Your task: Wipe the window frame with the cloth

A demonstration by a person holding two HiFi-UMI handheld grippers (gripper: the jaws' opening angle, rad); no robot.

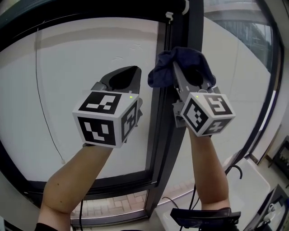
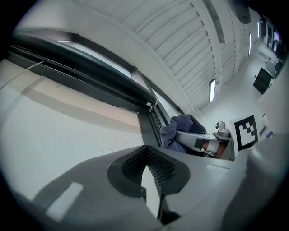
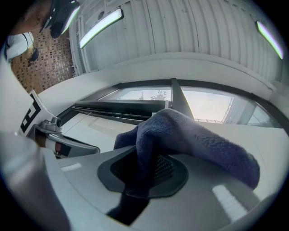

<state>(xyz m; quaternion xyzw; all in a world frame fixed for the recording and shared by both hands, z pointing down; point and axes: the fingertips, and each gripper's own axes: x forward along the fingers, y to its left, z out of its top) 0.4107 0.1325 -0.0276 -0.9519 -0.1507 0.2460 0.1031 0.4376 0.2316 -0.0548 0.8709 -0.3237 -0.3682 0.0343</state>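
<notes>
A dark blue cloth (image 1: 178, 65) is clamped in my right gripper (image 1: 192, 76), which is shut on it and holds it up against the dark vertical bar of the window frame (image 1: 159, 122). The cloth (image 3: 189, 135) drapes over the jaws in the right gripper view. My left gripper (image 1: 123, 79) is raised just left of that bar, in front of the white blind, with its jaws shut and nothing between them. From the left gripper view the cloth (image 2: 180, 128) shows beside the frame bar (image 2: 151, 124), and the left gripper (image 2: 145, 164) is closed.
A white roller blind (image 1: 67, 90) covers the left pane, with a thin pull cord (image 1: 45, 113) hanging in front of it. The frame's top bar (image 1: 90, 11) runs above. A white bin (image 1: 253, 180) and dark cables stand on the floor at lower right.
</notes>
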